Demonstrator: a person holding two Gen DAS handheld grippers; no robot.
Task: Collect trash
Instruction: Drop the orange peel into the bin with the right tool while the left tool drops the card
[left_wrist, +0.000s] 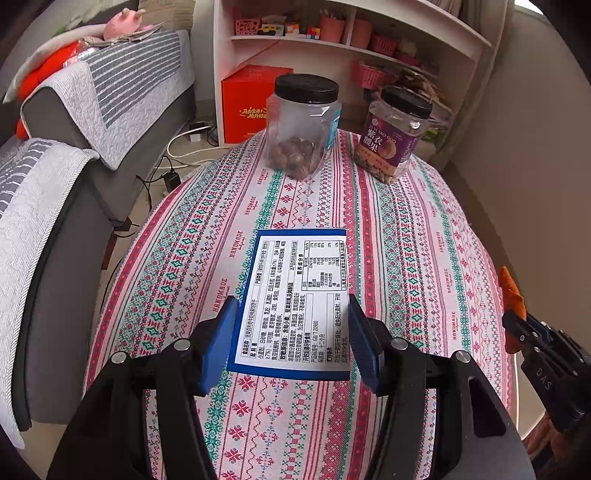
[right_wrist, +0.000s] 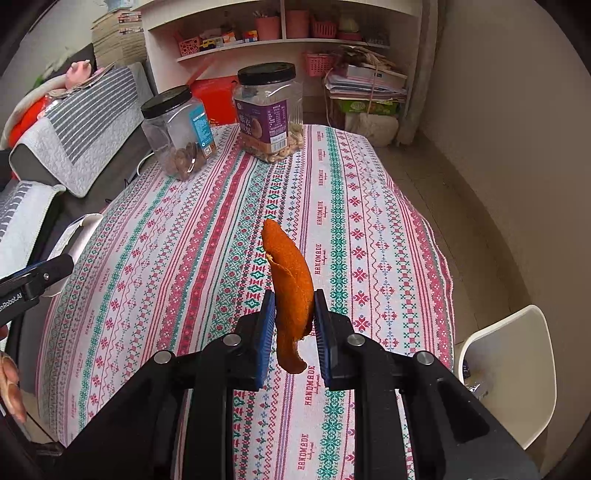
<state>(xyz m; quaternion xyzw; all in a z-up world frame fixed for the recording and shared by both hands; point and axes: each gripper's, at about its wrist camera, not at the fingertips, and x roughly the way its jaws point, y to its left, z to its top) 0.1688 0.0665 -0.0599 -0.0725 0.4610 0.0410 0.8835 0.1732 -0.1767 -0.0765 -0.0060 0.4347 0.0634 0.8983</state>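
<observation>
A: Right wrist view first: where's the trash?

B: My right tongs (right_wrist: 294, 326) pinch the orange peel (right_wrist: 290, 291), lifted clear above the counter (right_wrist: 369, 229). My left tongs (left_wrist: 291, 332) clamp the blue-edged box (left_wrist: 295, 299) by its sides, about half spread.

A: Advice?

B: I'd keep both grips firm and level; the peel hangs loose, so carry it slowly.

Orange peel (right_wrist: 290, 291), blue-bordered white box (left_wrist: 295, 302), pink-and-green cross-stitch patterned tablecloth (right_wrist: 369, 221), black-lidded jars (left_wrist: 303, 125).
</observation>
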